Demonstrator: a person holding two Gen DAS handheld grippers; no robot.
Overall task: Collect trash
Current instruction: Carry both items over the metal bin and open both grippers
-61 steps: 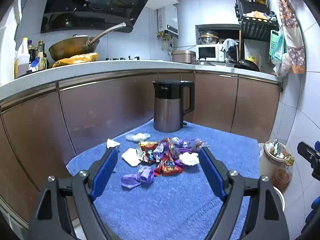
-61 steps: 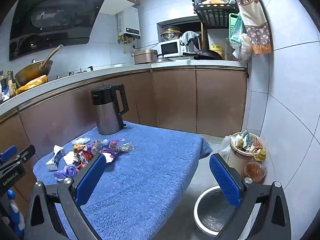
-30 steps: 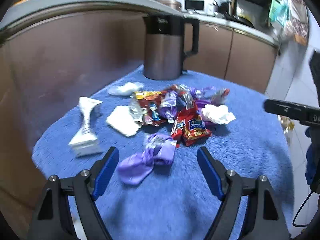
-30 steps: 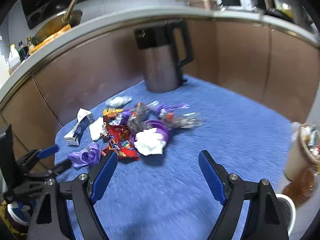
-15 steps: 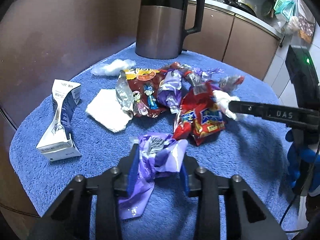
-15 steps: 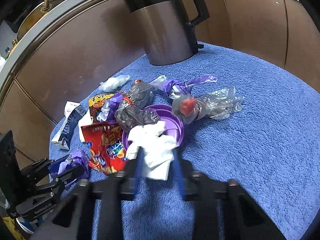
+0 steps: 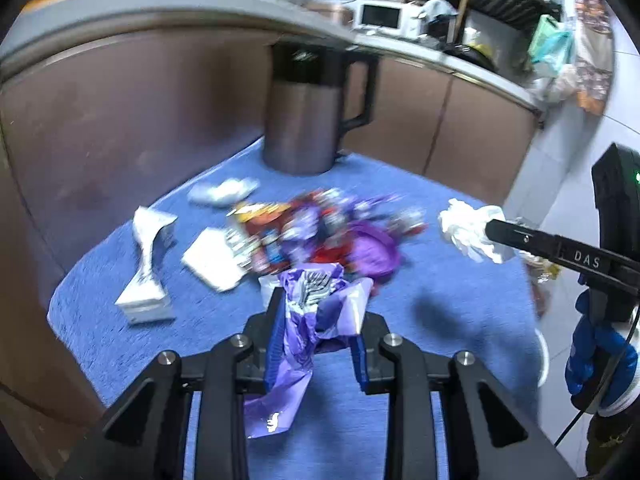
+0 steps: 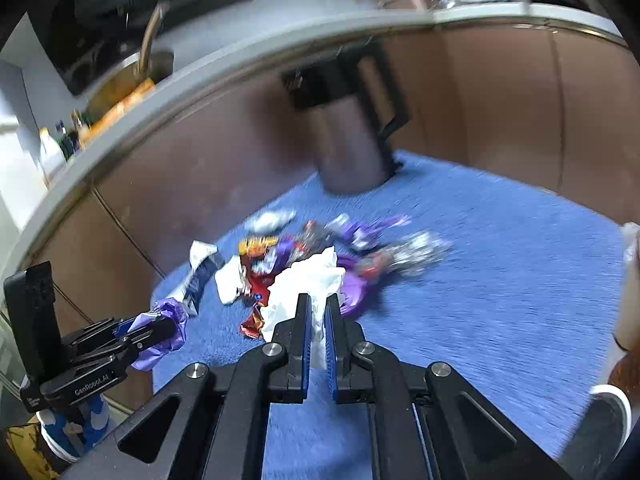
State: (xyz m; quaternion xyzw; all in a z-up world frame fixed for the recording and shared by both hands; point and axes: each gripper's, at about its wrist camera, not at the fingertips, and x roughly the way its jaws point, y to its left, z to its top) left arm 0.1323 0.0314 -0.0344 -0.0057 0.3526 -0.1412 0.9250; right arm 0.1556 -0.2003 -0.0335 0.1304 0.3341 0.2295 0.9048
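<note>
My left gripper (image 7: 316, 320) is shut on a purple wrapper (image 7: 316, 304) and holds it above the blue cloth (image 7: 440, 312). It also shows in the right wrist view (image 8: 160, 322). My right gripper (image 8: 318, 320) is shut on a crumpled white tissue (image 8: 308, 284), lifted off the cloth; the tissue also shows in the left wrist view (image 7: 468, 228). A pile of coloured wrappers (image 7: 312, 232) with a purple dish (image 7: 372, 250), a flattened white carton (image 7: 146, 268) and a white napkin (image 7: 210, 258) lie on the cloth.
A dark steel kettle (image 7: 308, 116) stands at the back of the cloth, against brown cabinets (image 7: 120, 112). A white-rimmed bin (image 8: 608, 412) sits on the floor at the right, below the cloth's edge.
Both grippers have lifted and pulled back from the pile, the left with the purple wrapper, the right with the white tissue. The view is blurred by motion.
</note>
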